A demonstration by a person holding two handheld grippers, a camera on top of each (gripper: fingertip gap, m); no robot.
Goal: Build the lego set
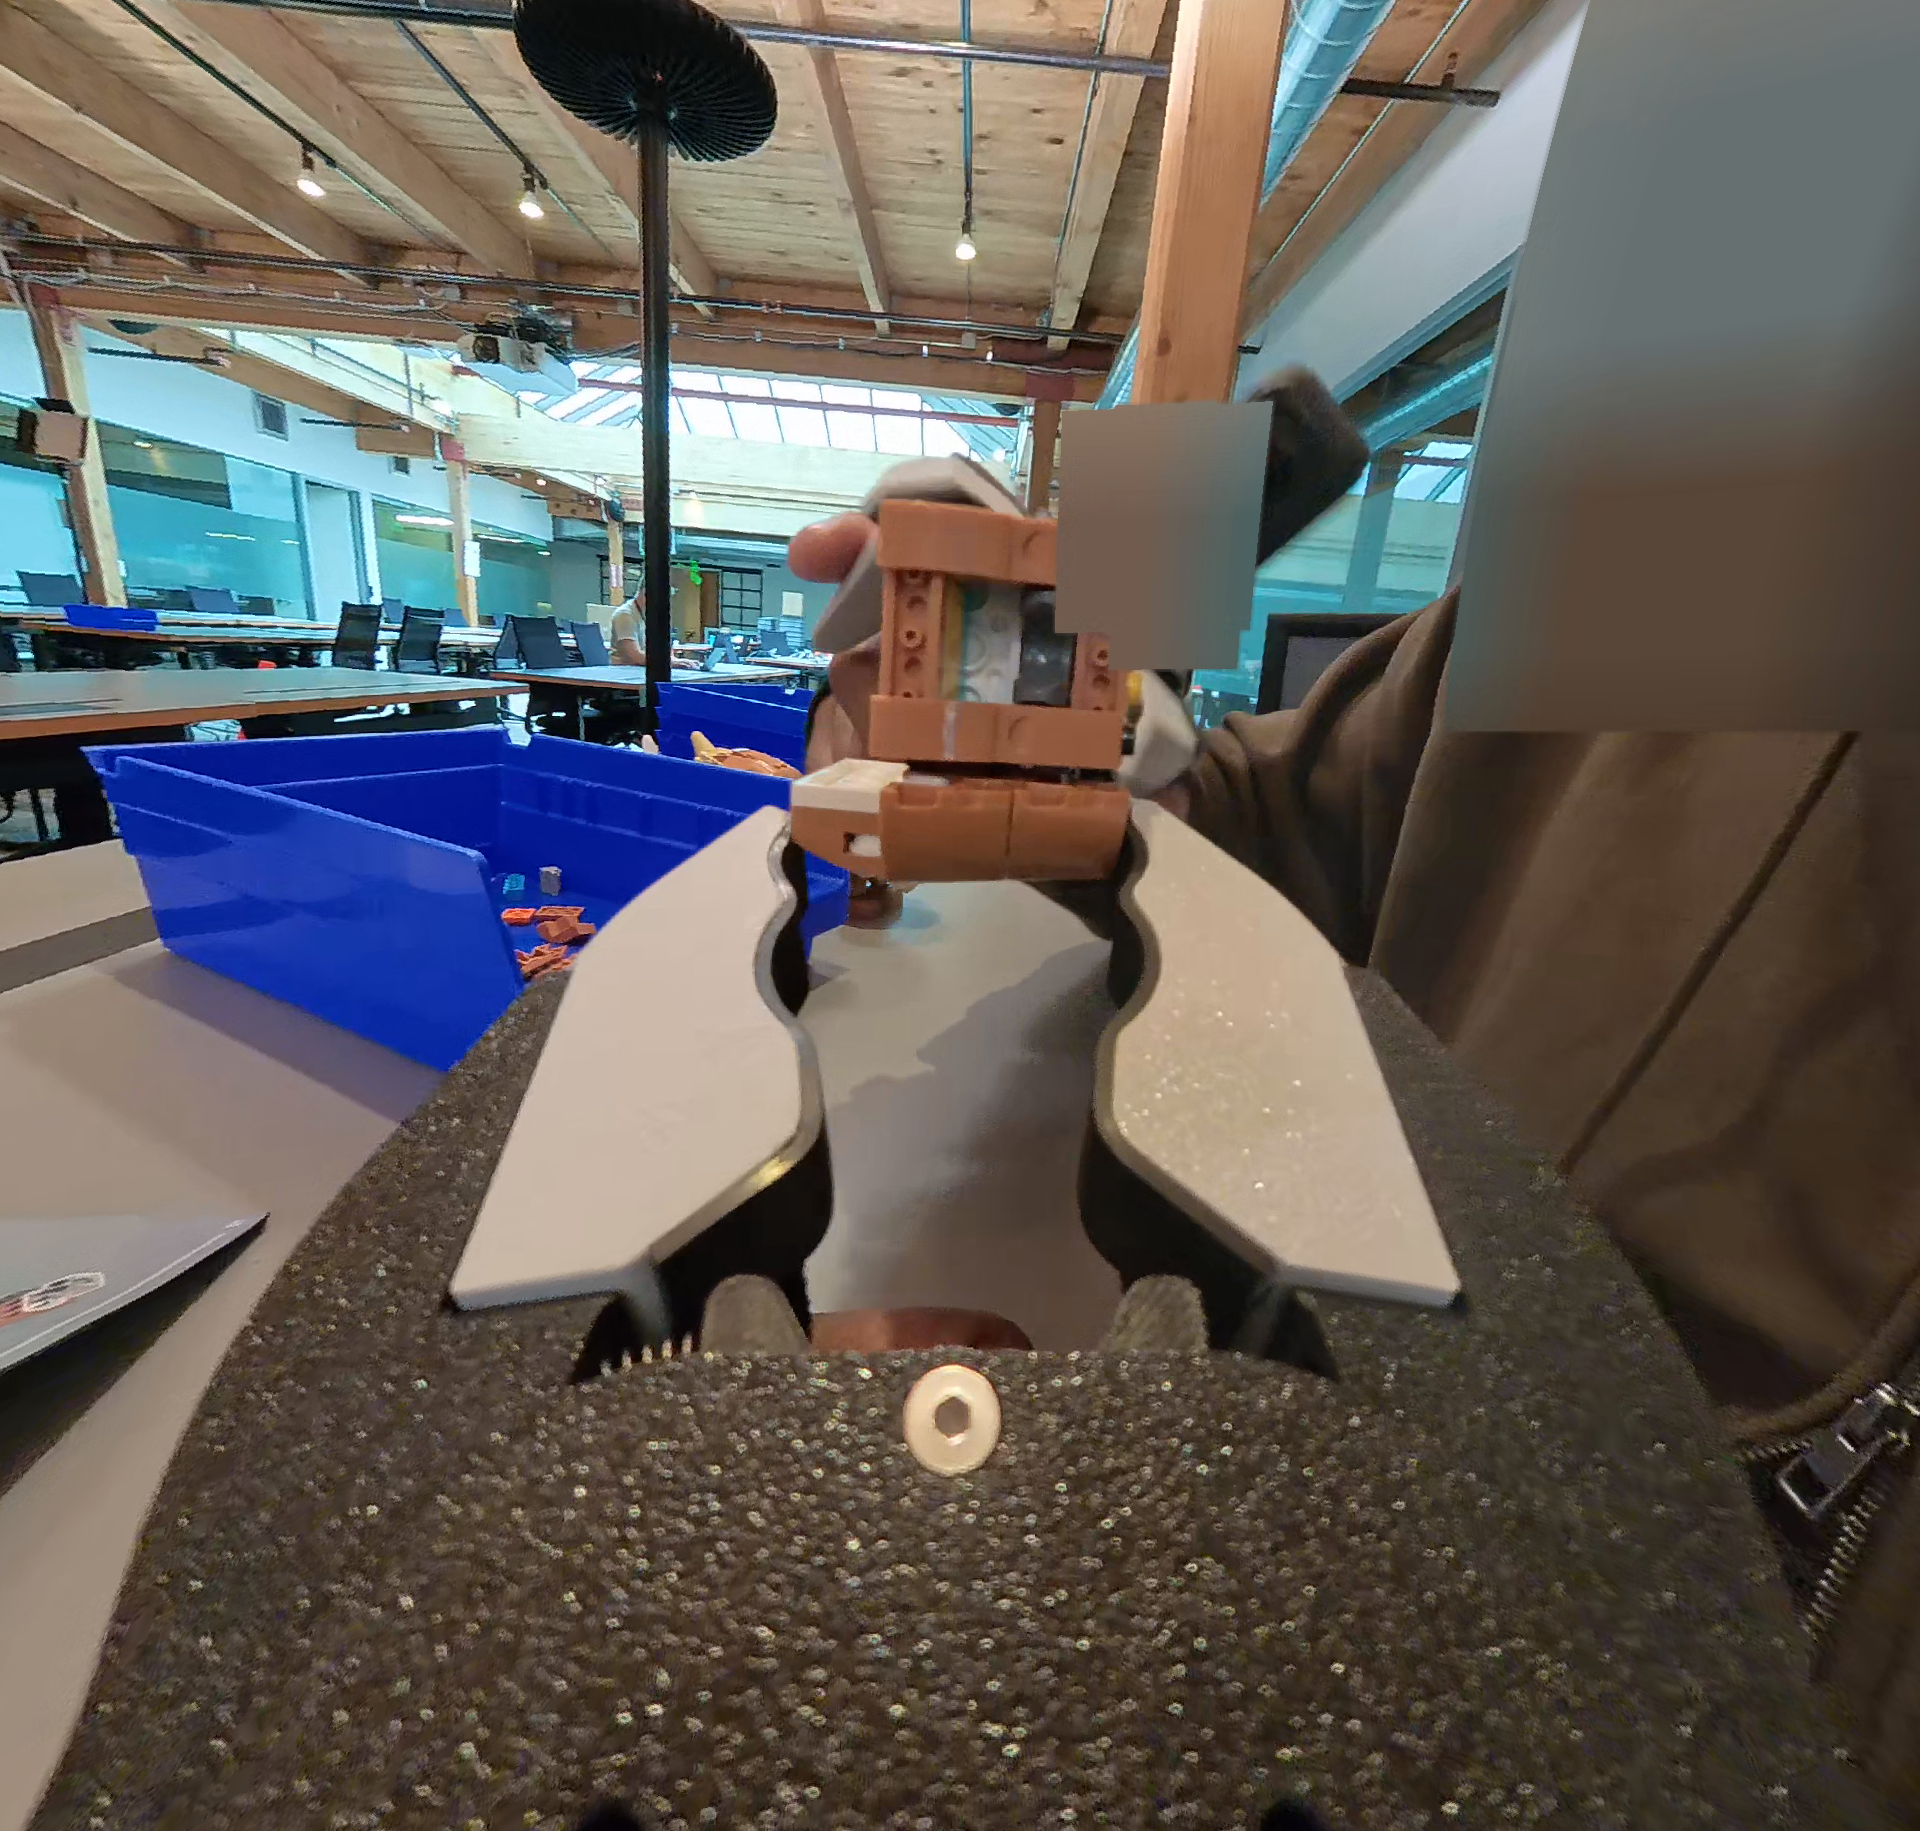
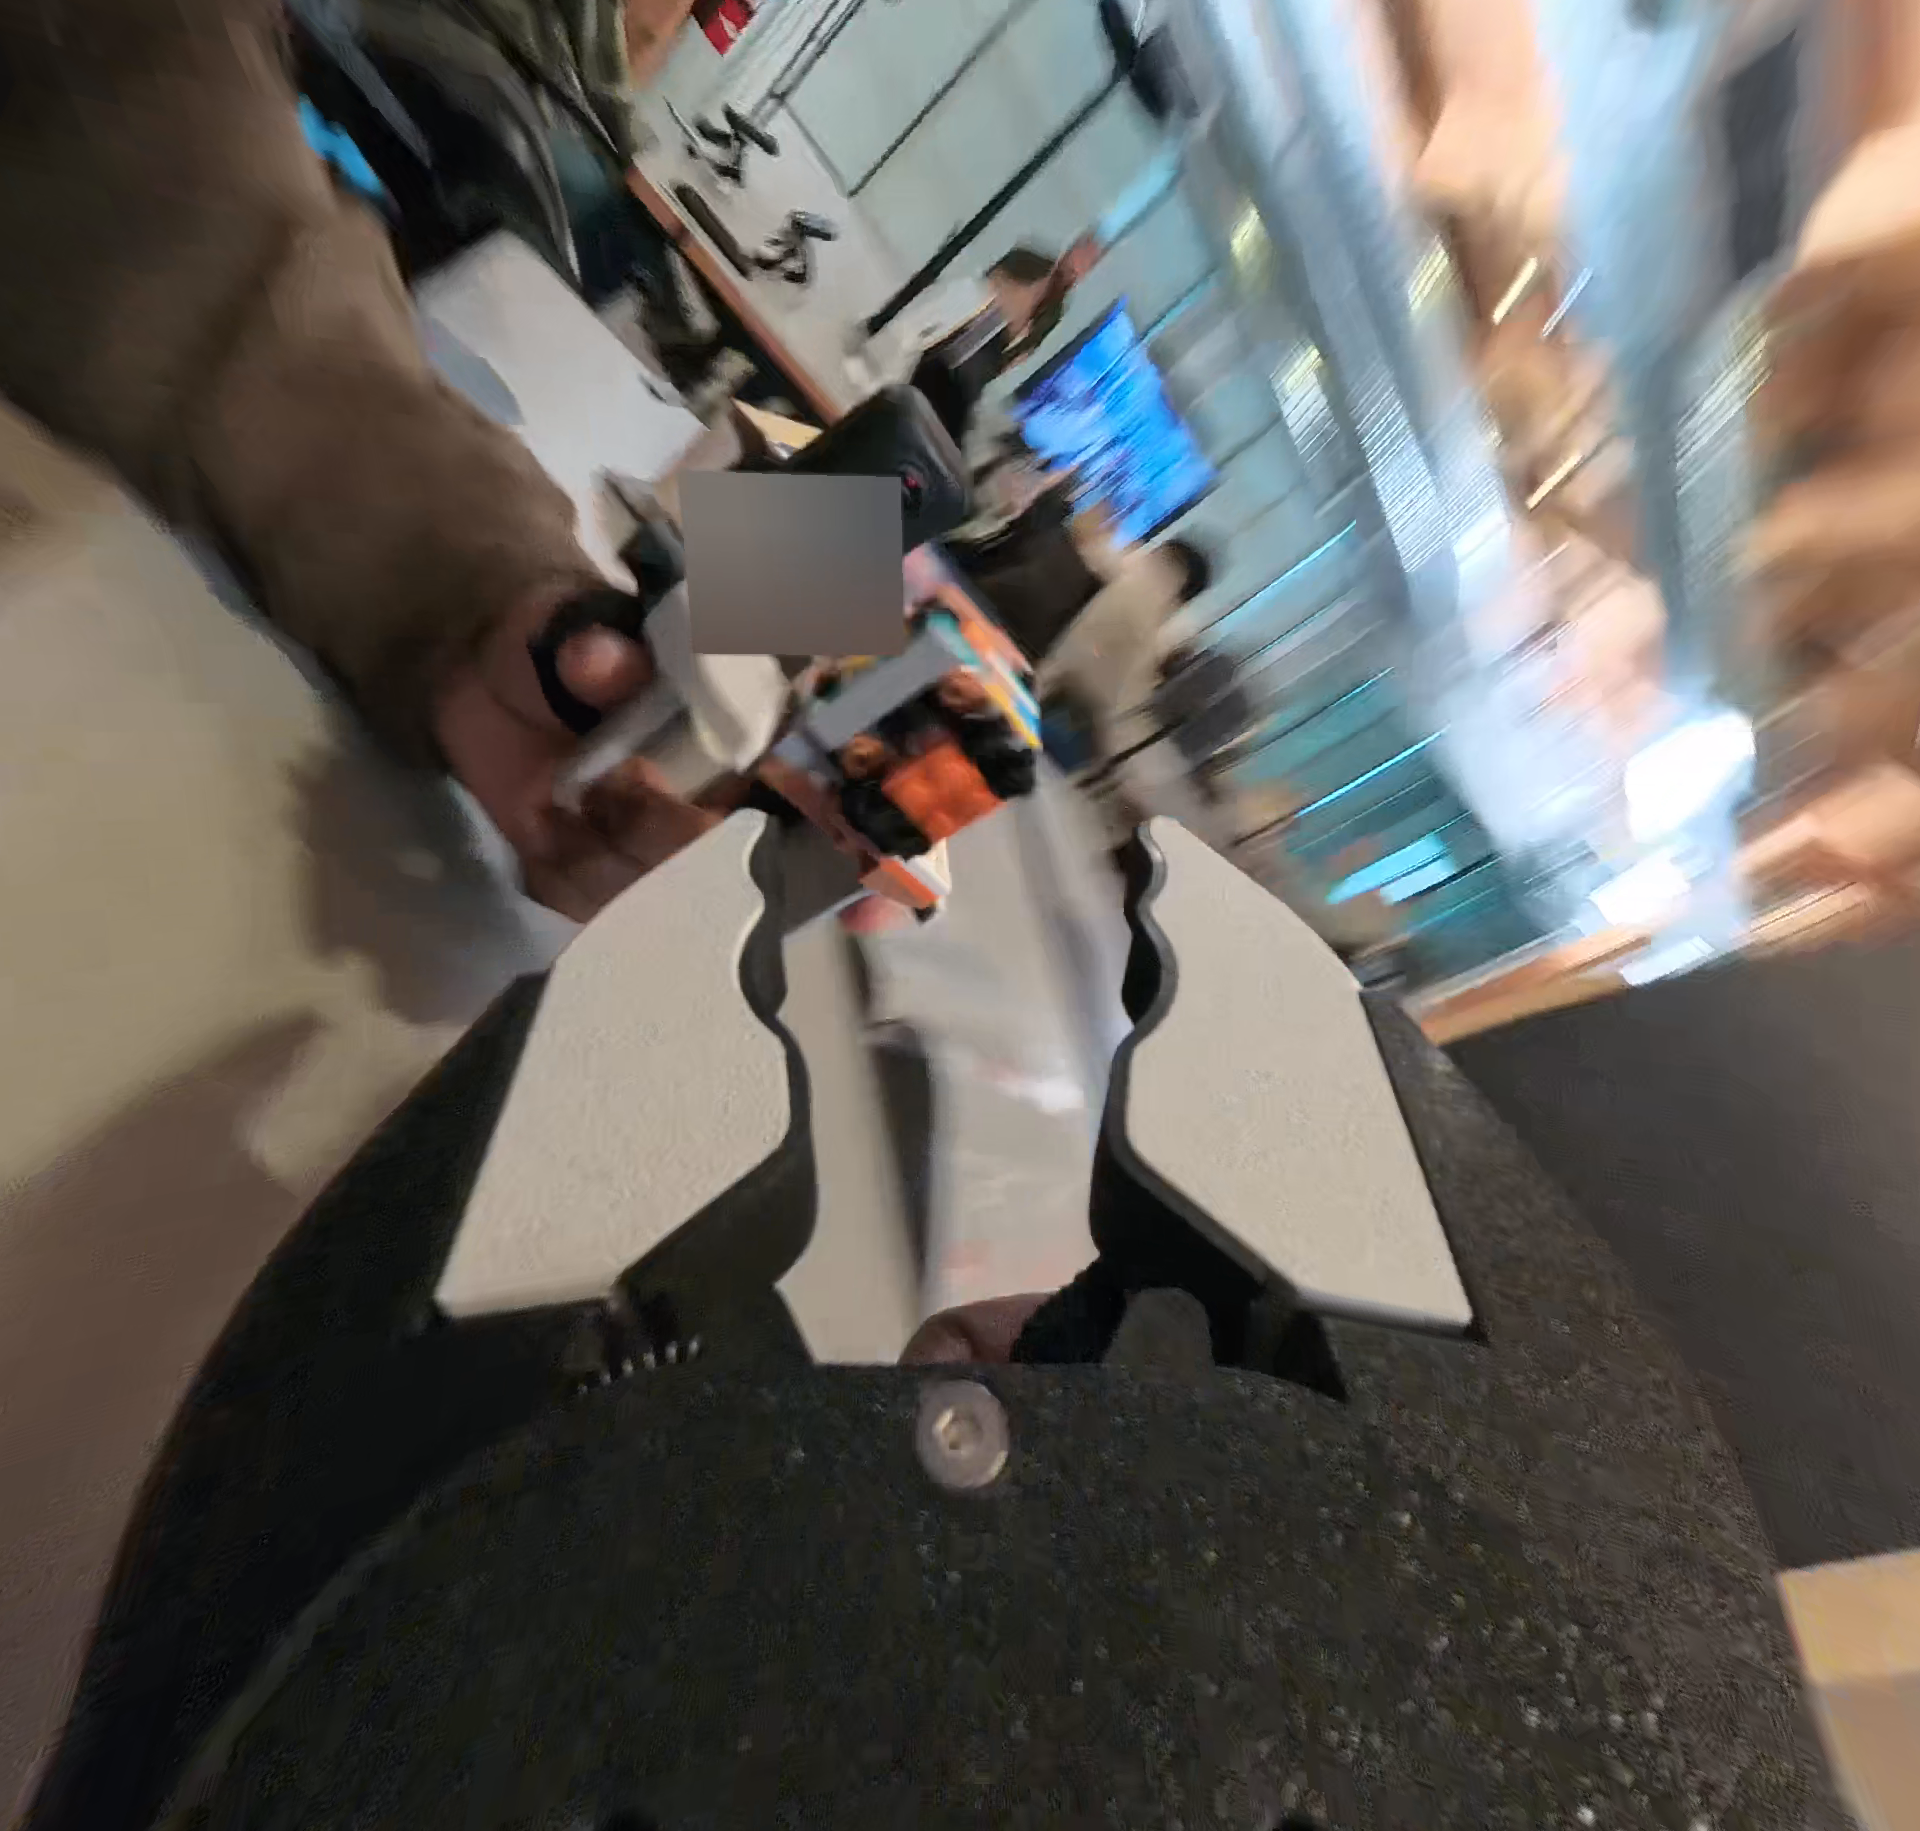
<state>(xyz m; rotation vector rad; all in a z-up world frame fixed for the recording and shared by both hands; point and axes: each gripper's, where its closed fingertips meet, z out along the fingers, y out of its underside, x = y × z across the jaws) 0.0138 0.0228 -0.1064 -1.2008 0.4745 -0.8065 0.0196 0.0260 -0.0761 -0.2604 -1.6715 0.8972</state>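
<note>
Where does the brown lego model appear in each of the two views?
Left wrist view: the lego model is at centre, just above the tips of the left claw, which grips its base.
Right wrist view: the same model is left of centre and blurred, just beyond the open right claw.
Shared landmark: the brown sleeve beside the model.

Left gripper (image 1: 961,831) closed on a brown brick-built lego assembly (image 1: 977,711) with white and black parts, gripped at its lower brown block, raised above the grey tabletop (image 1: 208,1106). Behind it, the right gripper (image 1: 1143,742), partly hidden. Leftward, a blue plastic bin (image 1: 312,867) holding small orange-brown lego pieces (image 1: 545,934).
</note>
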